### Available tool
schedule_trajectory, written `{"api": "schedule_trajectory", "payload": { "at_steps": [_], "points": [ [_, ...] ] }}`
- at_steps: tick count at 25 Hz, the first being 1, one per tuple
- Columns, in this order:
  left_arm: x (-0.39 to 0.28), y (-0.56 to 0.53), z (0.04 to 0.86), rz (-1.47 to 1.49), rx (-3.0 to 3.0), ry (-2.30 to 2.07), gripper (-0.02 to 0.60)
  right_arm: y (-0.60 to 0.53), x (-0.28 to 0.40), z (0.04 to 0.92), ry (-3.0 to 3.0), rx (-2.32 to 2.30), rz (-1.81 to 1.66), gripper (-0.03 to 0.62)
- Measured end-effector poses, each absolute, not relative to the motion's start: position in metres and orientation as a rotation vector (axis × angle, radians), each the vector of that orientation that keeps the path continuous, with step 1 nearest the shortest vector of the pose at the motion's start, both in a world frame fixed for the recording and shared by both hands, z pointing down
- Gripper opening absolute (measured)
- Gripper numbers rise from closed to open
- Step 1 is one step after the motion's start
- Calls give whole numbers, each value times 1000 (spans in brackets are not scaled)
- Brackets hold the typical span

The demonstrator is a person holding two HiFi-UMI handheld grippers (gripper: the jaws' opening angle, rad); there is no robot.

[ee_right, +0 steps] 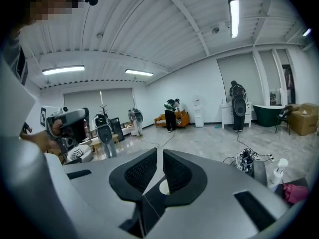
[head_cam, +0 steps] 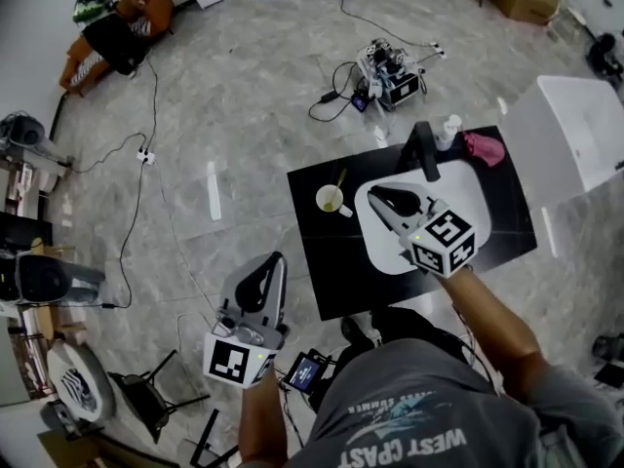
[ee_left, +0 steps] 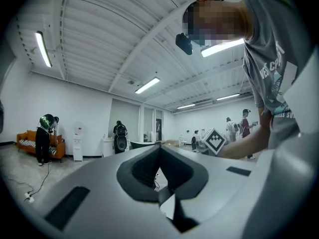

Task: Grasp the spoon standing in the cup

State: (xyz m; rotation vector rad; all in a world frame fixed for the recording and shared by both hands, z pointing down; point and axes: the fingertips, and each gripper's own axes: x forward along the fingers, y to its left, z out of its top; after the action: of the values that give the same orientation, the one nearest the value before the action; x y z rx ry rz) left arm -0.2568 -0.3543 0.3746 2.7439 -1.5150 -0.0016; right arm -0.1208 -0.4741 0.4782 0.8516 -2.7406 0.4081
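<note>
A white cup (head_cam: 330, 199) stands on the black table (head_cam: 322, 281) near its left side, with a thin spoon (head_cam: 340, 179) leaning upright in it. My right gripper (head_cam: 373, 195) hovers over the white board (head_cam: 468, 188) just right of the cup, its jaws nearly together and nothing between them (ee_right: 158, 152). My left gripper (head_cam: 276, 258) hangs over the floor left of the table, well apart from the cup. Its jaws meet at the tips and hold nothing (ee_left: 159, 146).
At the table's far edge are a black stand (head_cam: 424, 150), a white bottle (head_cam: 449, 129) and a pink cloth (head_cam: 485, 148). A white box (head_cam: 575, 130) sits to the right. Cables and a device (head_cam: 390, 71) lie on the floor beyond; a black chair (head_cam: 146, 398) stands at lower left.
</note>
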Motion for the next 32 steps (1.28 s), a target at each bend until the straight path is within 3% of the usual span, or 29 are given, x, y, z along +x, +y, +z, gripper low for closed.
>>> {"api": "schedule_trajectory", "payload": {
  "at_steps": [2,7,23,29,32],
  "points": [
    [-260,-361,384,11,2716,-1523,2,-489,-128,499,-2718,837,456,89],
    [-265,-377,400,26,2660,-1539,2,-521,-143,553,-2653,812,571,138],
    [-274,-406,458,81,2506,-1548,2,-567,-175,682,-2500,720,806,167],
    [-276,-410,465,77,2483,-1541,2,-567,-184,686,-2511,676,812,49],
    [-276,-407,465,78,2480,-1544,2,-564,-188,683,-2522,657,834,35]
  ]
}}
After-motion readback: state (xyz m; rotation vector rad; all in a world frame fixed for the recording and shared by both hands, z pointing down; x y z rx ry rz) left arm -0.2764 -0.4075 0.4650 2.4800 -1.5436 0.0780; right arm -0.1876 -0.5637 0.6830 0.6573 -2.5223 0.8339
